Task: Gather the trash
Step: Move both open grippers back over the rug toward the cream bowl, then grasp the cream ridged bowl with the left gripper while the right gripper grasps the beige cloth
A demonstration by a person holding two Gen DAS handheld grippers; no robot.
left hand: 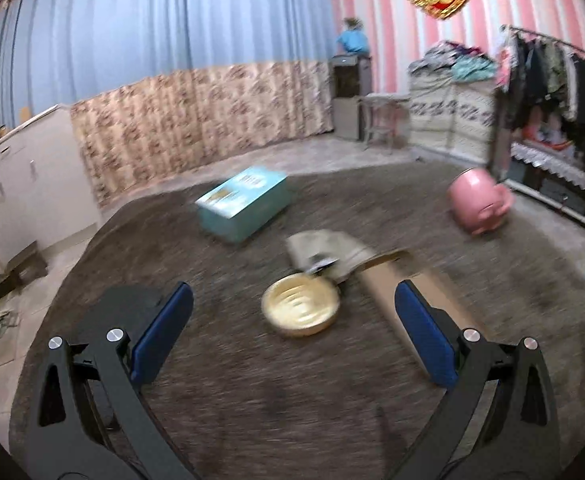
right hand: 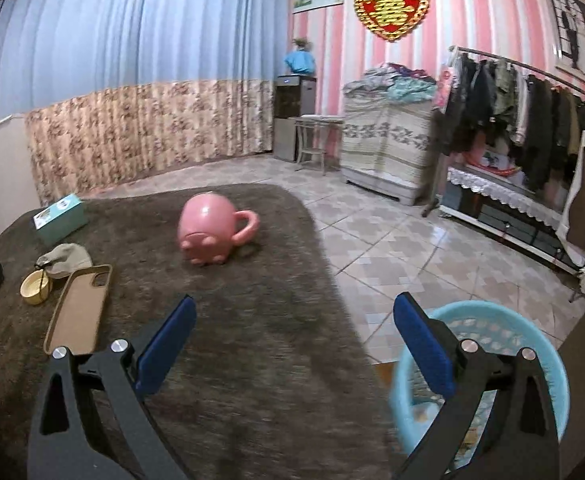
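On the brown carpeted surface (left hand: 252, 400) lie a small yellow bowl (left hand: 300, 310), a crumpled beige piece (left hand: 328, 248) behind it, a tan phone case (left hand: 408, 280), a teal box (left hand: 242, 202) and a pink pig-shaped mug (left hand: 478, 206). My left gripper (left hand: 294, 338) is open and empty, with the yellow bowl between and just beyond its fingers. The left wrist view is blurred. My right gripper (right hand: 294, 342) is open and empty over the carpet's right edge, with its right finger above a light blue basket (right hand: 492, 364). The right wrist view also shows the bowl (right hand: 35, 287), case (right hand: 80, 308), beige piece (right hand: 66, 259), box (right hand: 60, 218) and mug (right hand: 208, 230).
A tiled floor (right hand: 404, 240) lies right of the carpet. A clothes rack (right hand: 532, 120), a covered cabinet (right hand: 388, 148) and a small stool (right hand: 316, 140) stand along the striped wall. A white cabinet (left hand: 20, 184) is at the left. Curtains (left hand: 172, 80) hang behind.
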